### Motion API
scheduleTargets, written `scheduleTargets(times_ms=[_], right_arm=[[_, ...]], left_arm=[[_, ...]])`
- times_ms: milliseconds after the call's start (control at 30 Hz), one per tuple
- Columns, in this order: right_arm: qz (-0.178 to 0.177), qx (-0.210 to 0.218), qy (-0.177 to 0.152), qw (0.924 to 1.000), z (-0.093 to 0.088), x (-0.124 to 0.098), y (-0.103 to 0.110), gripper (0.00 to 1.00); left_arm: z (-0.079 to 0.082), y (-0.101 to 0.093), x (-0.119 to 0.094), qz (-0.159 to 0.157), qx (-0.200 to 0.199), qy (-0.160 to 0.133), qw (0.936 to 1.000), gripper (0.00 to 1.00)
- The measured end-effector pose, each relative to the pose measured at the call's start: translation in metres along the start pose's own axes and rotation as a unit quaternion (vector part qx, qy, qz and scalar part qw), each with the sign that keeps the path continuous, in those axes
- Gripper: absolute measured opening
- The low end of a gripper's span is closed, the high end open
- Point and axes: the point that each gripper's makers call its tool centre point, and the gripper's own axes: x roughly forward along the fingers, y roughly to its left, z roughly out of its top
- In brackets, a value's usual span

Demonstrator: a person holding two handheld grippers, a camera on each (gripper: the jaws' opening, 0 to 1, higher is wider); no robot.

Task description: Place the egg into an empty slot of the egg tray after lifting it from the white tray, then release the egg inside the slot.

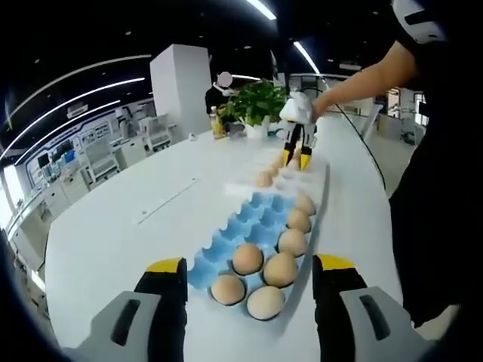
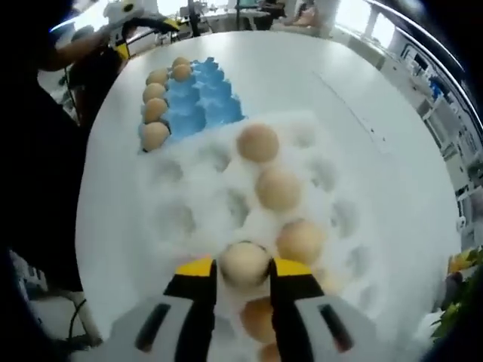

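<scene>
Right gripper (image 2: 243,273) at white tray (image 2: 189,226): jaws clamped on an egg (image 2: 244,262).
Left gripper (image 1: 249,275) hovers at the blue egg tray (image 1: 241,230), jaws apart.

The left gripper (image 1: 249,283) has its jaws wide apart. The right gripper (image 2: 243,275) squeezes the egg (image 2: 244,262) between its jaws.

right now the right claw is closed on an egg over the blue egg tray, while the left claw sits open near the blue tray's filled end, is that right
Not quite. The right claw is closed on the egg over the white tray, not the blue egg tray, as the right gripper view shows. The rest holds: the left claw sits open near the blue tray's filled end.
</scene>
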Motion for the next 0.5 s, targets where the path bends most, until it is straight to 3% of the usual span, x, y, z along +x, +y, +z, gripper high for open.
scheduleTargets(times_ms=[100,167,333,500], right_arm=[[-0.002,-0.001,-0.002,1.0000,0.000,0.001,-0.001,0.28],[-0.021,0.033,0.004,0.9992,-0.001,0.000,-0.004,0.26],[-0.023,0.023,0.009,0.9994,0.001,-0.003,-0.003,0.24],[-0.031,0.018,-0.001,0.9994,0.004,-0.020,0.001,0.24]], left_arm=[[0.001,0.000,0.001,0.000,0.001,-0.002,1.0000,0.68],[0.002,0.000,0.001,0.000,-0.001,-0.003,1.0000,0.67],[0.004,0.000,0.000,0.000,0.001,-0.006,1.0000,0.67],[0.001,0.003,-0.001,0.004,0.001,-0.004,1.0000,0.67]])
